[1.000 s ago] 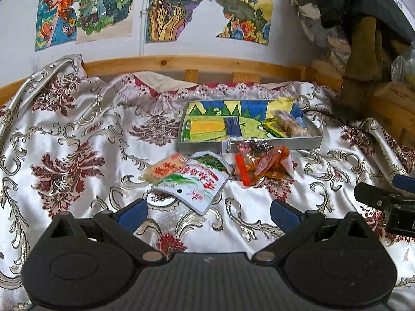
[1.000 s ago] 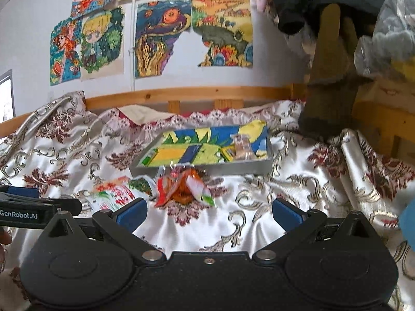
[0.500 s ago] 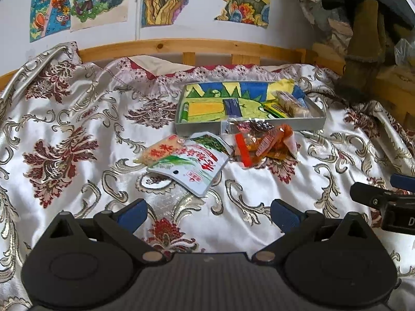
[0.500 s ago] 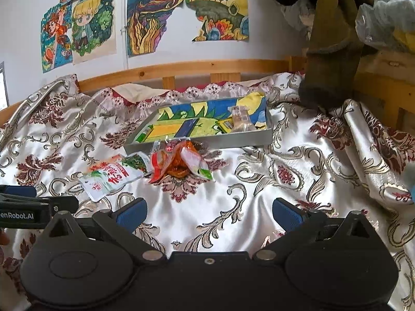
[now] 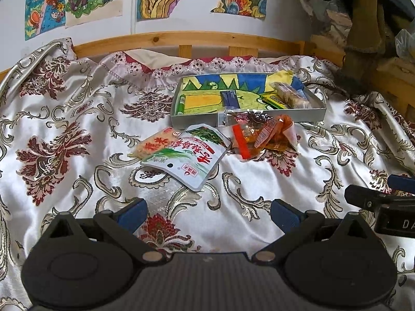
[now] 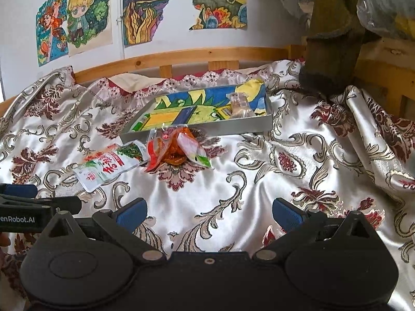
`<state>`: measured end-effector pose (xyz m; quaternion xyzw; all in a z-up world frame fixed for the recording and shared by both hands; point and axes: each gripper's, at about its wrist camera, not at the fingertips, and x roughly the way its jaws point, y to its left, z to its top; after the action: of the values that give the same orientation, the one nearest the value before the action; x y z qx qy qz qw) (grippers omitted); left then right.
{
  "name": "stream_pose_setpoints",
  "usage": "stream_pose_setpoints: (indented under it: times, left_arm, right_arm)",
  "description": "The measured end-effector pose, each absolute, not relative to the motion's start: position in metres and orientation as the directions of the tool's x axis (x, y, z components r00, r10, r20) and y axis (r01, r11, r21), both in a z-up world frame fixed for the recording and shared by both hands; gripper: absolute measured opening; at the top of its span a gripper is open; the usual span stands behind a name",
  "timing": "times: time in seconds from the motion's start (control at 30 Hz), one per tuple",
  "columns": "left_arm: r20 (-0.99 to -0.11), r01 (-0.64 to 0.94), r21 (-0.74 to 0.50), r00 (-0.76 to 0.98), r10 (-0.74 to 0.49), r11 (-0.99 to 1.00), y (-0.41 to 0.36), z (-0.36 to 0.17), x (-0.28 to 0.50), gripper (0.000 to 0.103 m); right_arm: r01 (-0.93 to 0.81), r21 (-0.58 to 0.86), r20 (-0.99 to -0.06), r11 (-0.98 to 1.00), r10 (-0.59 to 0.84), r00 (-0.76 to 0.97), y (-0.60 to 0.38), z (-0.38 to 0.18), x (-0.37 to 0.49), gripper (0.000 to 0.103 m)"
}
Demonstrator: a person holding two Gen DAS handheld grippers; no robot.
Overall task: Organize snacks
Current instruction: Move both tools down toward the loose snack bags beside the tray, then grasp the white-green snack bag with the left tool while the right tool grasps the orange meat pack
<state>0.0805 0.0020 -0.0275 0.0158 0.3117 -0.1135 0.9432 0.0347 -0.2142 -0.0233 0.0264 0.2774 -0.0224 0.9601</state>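
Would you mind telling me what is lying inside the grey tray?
Inside the grey tray: a clear-wrapped snack bar, a dark blue packet, a green tube, over a colourful drawing. The floor beneath is hidden.

We see our right gripper (image 6: 208, 211) with its blue-padded fingers spread wide, holding nothing above the silky white bedspread with maroon floral patterns (image 6: 272, 181). Farther off lies a shallow grey rectangular tray with a colourful drawing inside (image 6: 233, 127). A heap of orange and red snack packets (image 6: 176, 149) touches its front wall, and a flat white-and-green snack pouch (image 6: 109, 167) lies just left of the heap.
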Motion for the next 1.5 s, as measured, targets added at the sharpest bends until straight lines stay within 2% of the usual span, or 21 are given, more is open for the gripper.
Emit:
stream_pose_setpoints:
  times: [0.23, 0.47, 0.63, 1.03, 1.3, 1.5]
  left_arm:
    - [-0.604, 0.204, -0.077, 0.769, -0.208, 0.976, 0.0, -0.033, 0.092, 0.103]
    - [-0.584, 0.193, -0.044, 0.791, -0.182, 0.98, 0.003, -0.035, 0.104, 0.103]
    - [-0.594, 0.172, -0.065, 0.784, -0.177, 0.983, 0.01, -0.037, 0.112, 0.103]
    - [-0.553, 0.114, -0.075, 0.822, -0.137, 0.991, 0.026, -0.033, 0.137, 0.103]
    - [-0.503, 0.189, -0.08, 0.84, -0.203, 0.979, 0.022, -0.03, 0.184, 0.103]
    - [-0.581, 0.304, -0.144, 0.744, -0.329, 0.942, 0.021, -0.043, 0.217, 0.103]
  right_arm:
    - [0.045, 0.066, -0.548, 0.997, -0.001, 0.836, -0.217, -0.032, 0.041, 0.102]
    - [0.054, 0.063, -0.565, 0.997, -0.009, 0.825, -0.219, -0.044, 0.054, 0.102]
    - [0.052, 0.055, -0.573, 0.997, -0.012, 0.819, -0.218, -0.049, 0.061, 0.102]
    - [0.006, 0.045, -0.545, 0.999, 0.019, 0.838, -0.209, -0.043, 0.094, 0.102]
    - [0.018, 0.057, -0.55, 0.998, 0.016, 0.835, -0.214, -0.043, 0.101, 0.102]
    - [0.009, 0.04, -0.568, 0.999, 0.016, 0.823, -0.219, -0.045, 0.103, 0.102]
